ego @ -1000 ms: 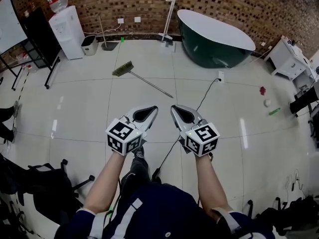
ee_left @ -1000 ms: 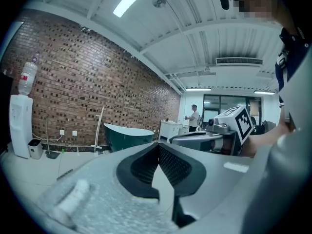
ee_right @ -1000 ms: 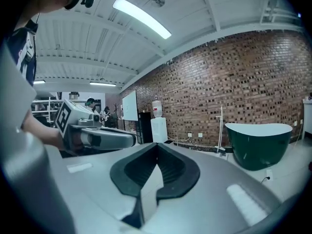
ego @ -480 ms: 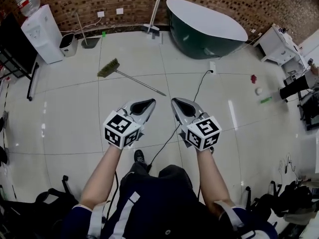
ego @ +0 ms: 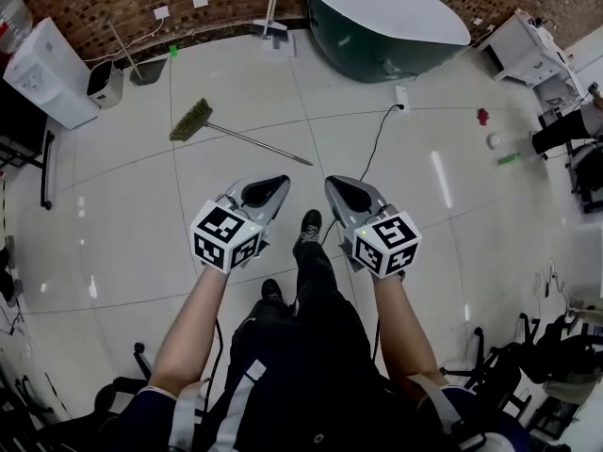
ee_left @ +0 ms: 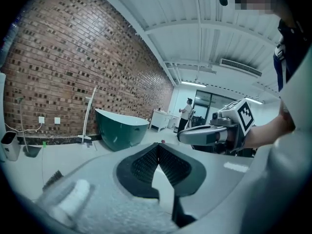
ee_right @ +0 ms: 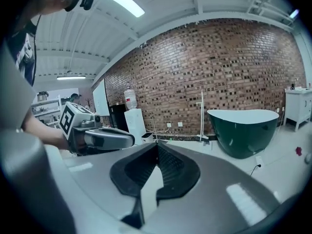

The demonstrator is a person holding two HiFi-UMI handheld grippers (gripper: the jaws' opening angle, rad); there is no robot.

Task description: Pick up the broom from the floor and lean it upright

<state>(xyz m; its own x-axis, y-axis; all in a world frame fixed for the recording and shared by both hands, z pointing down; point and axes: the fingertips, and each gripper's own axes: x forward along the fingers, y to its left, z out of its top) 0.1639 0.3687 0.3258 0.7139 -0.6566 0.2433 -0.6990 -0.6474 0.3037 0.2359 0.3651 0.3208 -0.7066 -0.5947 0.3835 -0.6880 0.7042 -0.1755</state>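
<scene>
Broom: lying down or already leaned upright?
Lying down: the broom rests flat on the floor, handle stretched out, nothing propping it. The left claw and right claw are apart from it.

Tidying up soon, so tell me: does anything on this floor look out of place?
Yes: the broom lies flat on the tiled floor instead of standing. A red item, white ball and green item lie scattered farther right.

Head view: I look steeply down from overhead at the floor (ego: 141, 205), with the left gripper (ego: 281, 181) and right gripper (ego: 331, 183) close beneath
Left gripper view: I sit just behind its jaws, looking along them toward the brick wall (ee_left: 58, 72)
Right gripper view: likewise
Shared: all three take in the green bathtub (ego: 377, 55); each gripper view catches the other gripper
</scene>
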